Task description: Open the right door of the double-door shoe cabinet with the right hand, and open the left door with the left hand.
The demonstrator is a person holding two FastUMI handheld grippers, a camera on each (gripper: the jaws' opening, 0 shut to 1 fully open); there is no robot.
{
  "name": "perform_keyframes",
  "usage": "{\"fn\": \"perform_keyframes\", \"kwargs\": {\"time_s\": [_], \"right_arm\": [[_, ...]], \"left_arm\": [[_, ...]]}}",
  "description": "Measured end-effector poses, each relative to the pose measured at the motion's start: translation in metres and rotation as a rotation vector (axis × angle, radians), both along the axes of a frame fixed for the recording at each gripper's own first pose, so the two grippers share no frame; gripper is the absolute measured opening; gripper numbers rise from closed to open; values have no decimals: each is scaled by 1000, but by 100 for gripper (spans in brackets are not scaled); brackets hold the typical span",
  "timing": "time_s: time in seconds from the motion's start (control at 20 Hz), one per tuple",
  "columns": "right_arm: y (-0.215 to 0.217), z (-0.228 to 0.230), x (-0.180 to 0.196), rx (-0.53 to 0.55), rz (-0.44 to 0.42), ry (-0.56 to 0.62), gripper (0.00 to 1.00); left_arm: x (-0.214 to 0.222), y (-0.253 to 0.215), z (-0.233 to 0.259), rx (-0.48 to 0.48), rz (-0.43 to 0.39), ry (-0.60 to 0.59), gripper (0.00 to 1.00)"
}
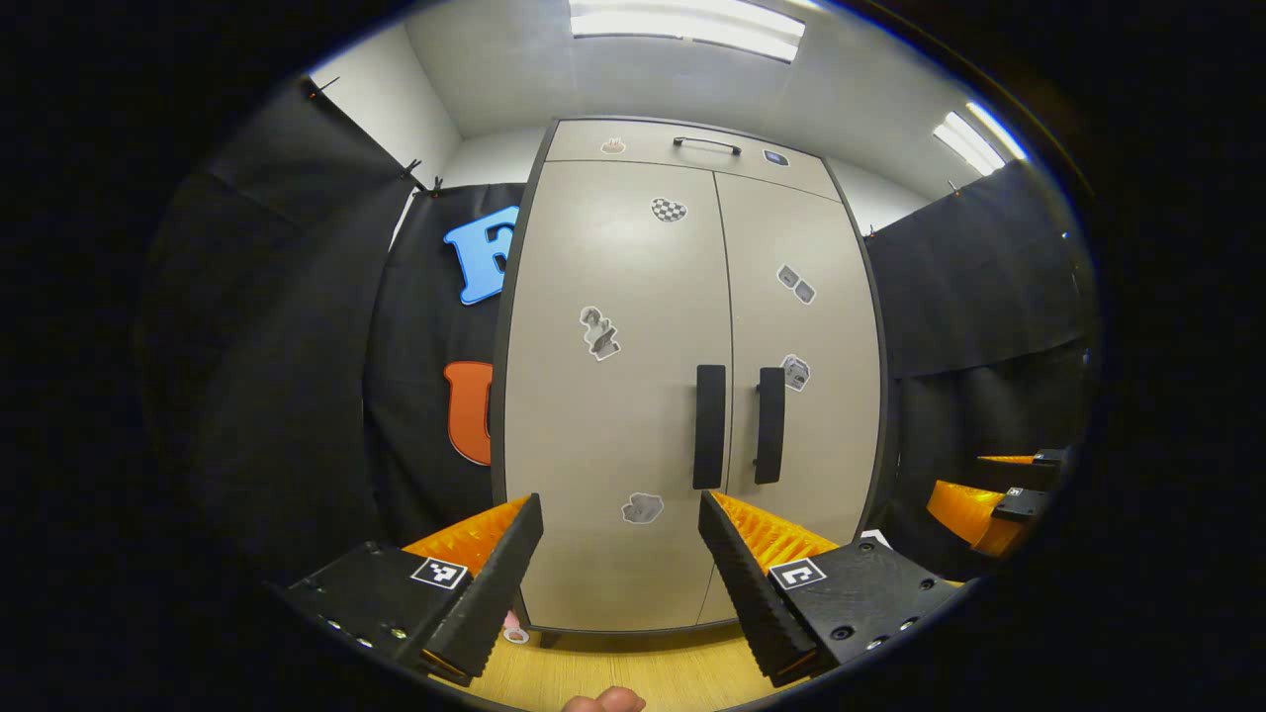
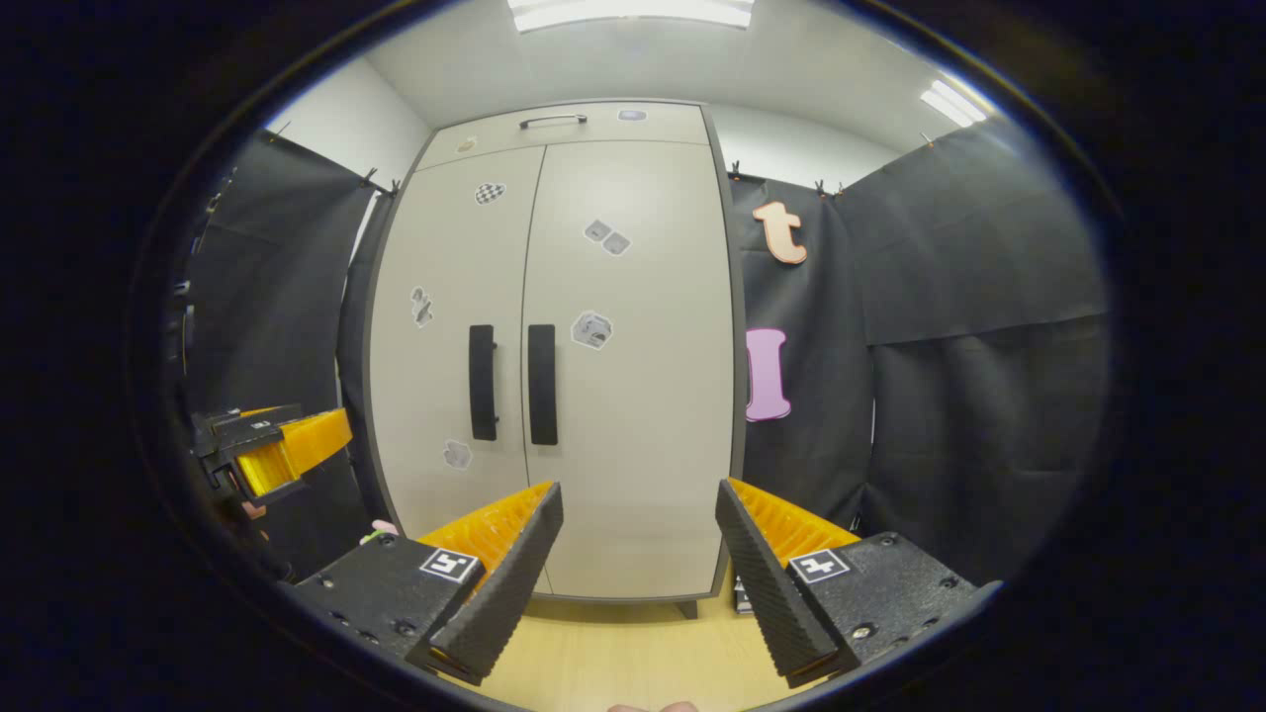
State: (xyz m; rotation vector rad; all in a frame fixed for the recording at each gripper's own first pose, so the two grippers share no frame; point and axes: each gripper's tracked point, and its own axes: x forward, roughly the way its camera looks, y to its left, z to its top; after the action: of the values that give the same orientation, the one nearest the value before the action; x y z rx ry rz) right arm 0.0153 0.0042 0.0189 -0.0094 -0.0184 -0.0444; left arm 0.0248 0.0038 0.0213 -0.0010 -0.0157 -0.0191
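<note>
I face the shoe cabinet, standing square ahead against the booth wall on a pale wood floor, both doors shut. It is a tall beige box with smooth, matte panels edged in dark trim, and a shallow top compartment with its own slim bar pull.

The right door comes first, I judge, so I want to bring the right gripper forward and slightly to its own left, line its spread jaws on either side of the right handle, close firmly, then pull in an arc about the outer hinge, not straight back. The left door then takes the same treatment, mirrored.

The left gripper hangs well short of the cabinet, jaws wide apart and empty; the right one likewise, holding nothing.

The two handles are upright black bars, flat-faced, just beside each other across the centre seam; the left handle stands off its panel. Small stickers dot the doors. The fingers are black, ribbed pads backed with orange.
</note>
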Motion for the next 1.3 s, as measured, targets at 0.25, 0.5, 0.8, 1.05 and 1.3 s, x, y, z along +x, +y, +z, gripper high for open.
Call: {"fn": "perform_keyframes", "kwargs": {"time_s": [0.25,0.5,0.8,1.05,1.3], "right_arm": [[1,-4,2,13,-6,8,99],[2,-3,5,32,-6,3,99],[14,16,25,21,24,-34,99],[29,42,53,14,62,-70,99],[56,51,86,-18,112,-61,99]], "left_arm": [[2,4,-2,9,3,8,95],[0,4,0,16,-4,1,95],[-10,6,-1,22,-6,-3,95],[-21,7,-5,23,-8,5,95],[-35,6,-15,18,-11,25,95]]}}
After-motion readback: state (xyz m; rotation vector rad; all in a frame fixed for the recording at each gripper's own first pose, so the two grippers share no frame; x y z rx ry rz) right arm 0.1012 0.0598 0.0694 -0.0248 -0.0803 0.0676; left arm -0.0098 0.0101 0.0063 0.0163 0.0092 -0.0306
